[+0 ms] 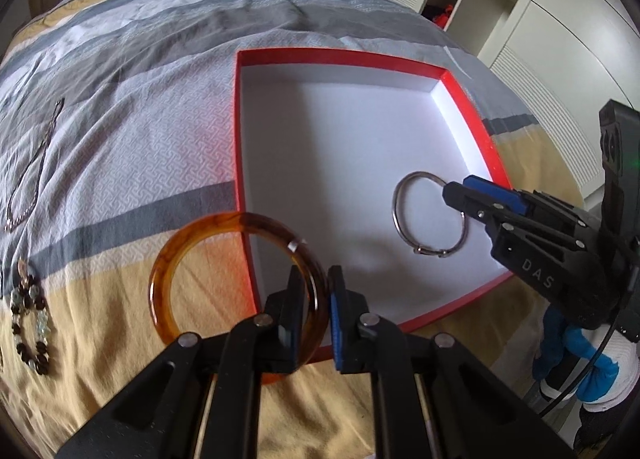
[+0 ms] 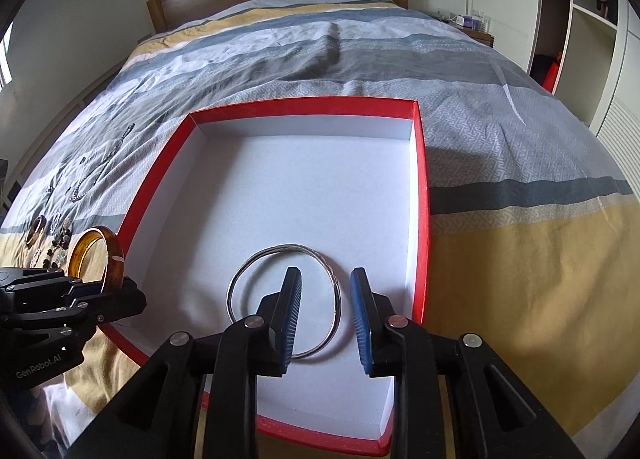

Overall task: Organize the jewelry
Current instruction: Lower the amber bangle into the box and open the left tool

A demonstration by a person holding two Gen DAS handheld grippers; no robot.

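Red box [image 2: 422,195] interior wide open — only the silver bangle [image 2: 256,263] obstructs; low walls.

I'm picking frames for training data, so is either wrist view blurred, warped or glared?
Left wrist view: strong fisheye bending of the red box, a red cast spilling onto the bedspread, and the amber bangle slightly soft. Right wrist view: similar warping, silver bangle sharp, no strong glare.

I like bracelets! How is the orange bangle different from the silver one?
The orange bangle is thick and amber; the silver bangle is thin metal. The orange one is pinched in the left gripper outside the red box; the silver one lies in the box, right gripper open. Both are round.
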